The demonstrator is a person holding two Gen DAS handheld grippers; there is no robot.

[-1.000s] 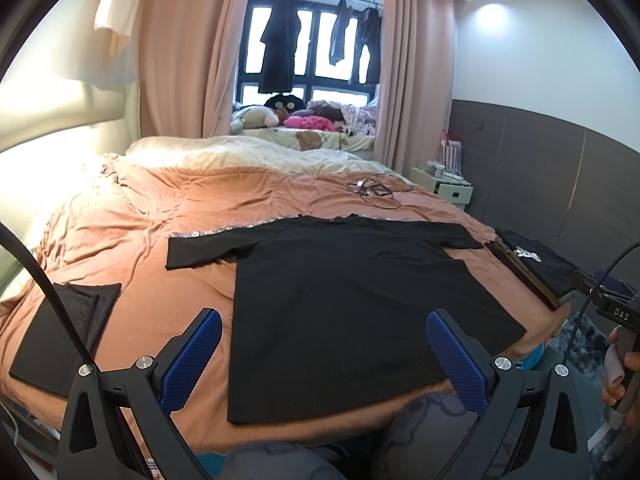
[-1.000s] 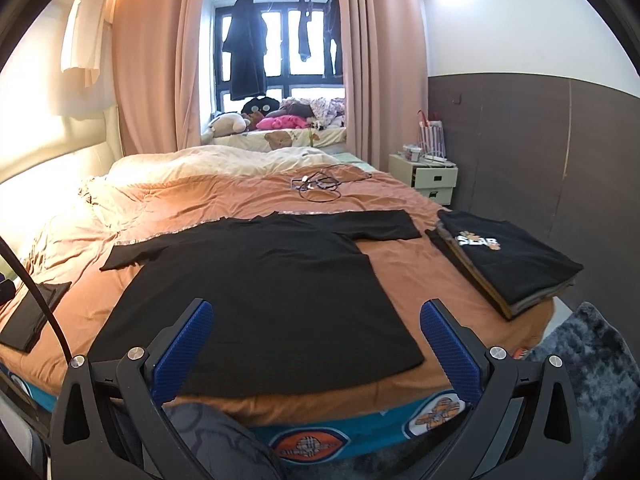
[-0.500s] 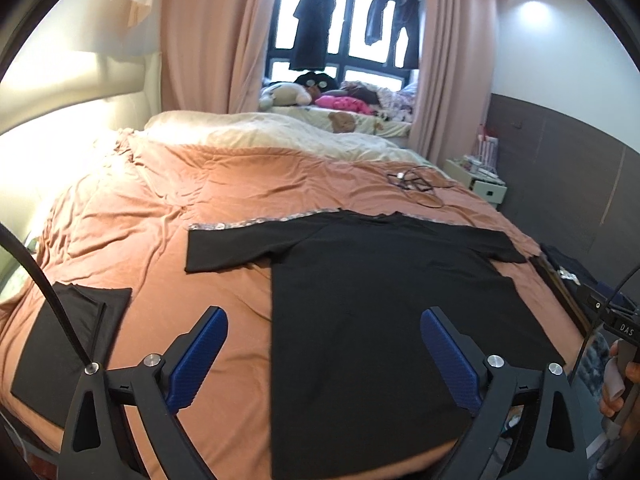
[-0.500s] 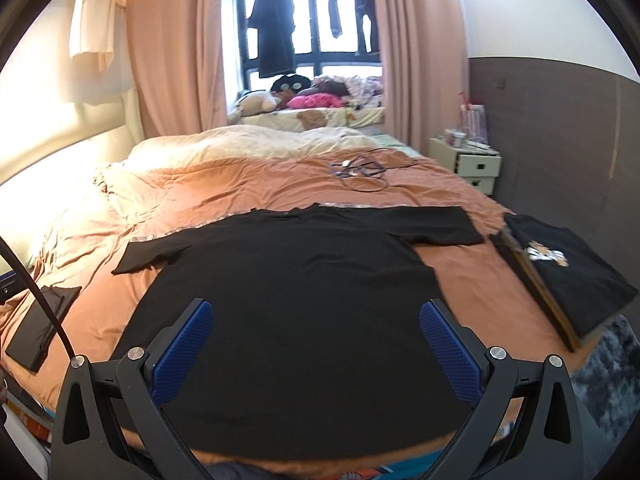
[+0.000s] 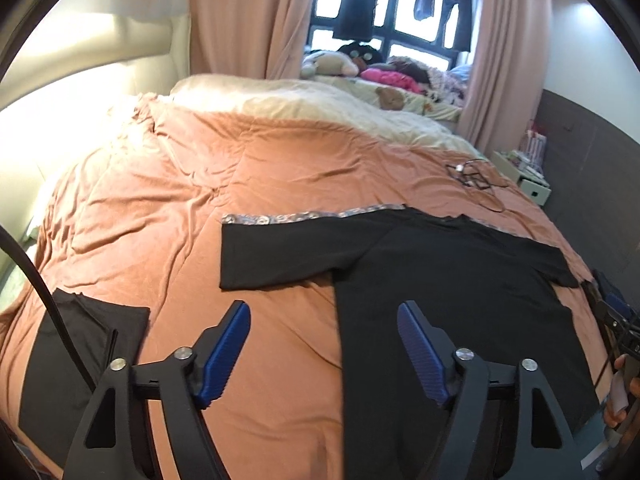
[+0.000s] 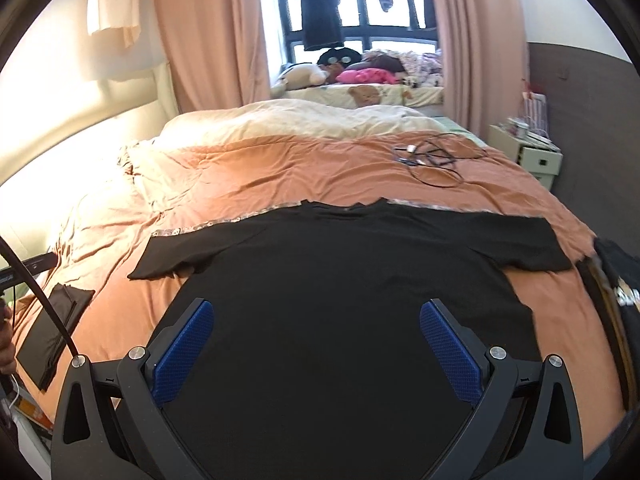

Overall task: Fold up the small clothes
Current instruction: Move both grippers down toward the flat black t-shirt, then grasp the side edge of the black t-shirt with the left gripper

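Both tools have moved forward and down toward the bed (image 5: 168,208) over the last second; the floor and the bed's front edge have left both views.

Leftmost, a folded black garment (image 5: 80,344) lies flat near the bed's left edge, apart from the rest.

The left tool (image 5: 323,344) hovers above the bedcover, jaws spread wide, holding nothing. It now sits over the left side edge of the black T-shirt (image 5: 448,280), just below the left sleeve (image 5: 280,256).

The T-shirt lies spread flat across the middle of the bed, both sleeves extended, collar toward the pillows.

The right tool (image 6: 316,344) hovers over the shirt body, jaws spread wide, empty.

Rightmost, a stack of folded clothes (image 6: 616,300) rests at the bed's right edge.

Judgement: the approach is nearly complete; no fold has begun. The next step is likely a grasp on the shirt's left side.
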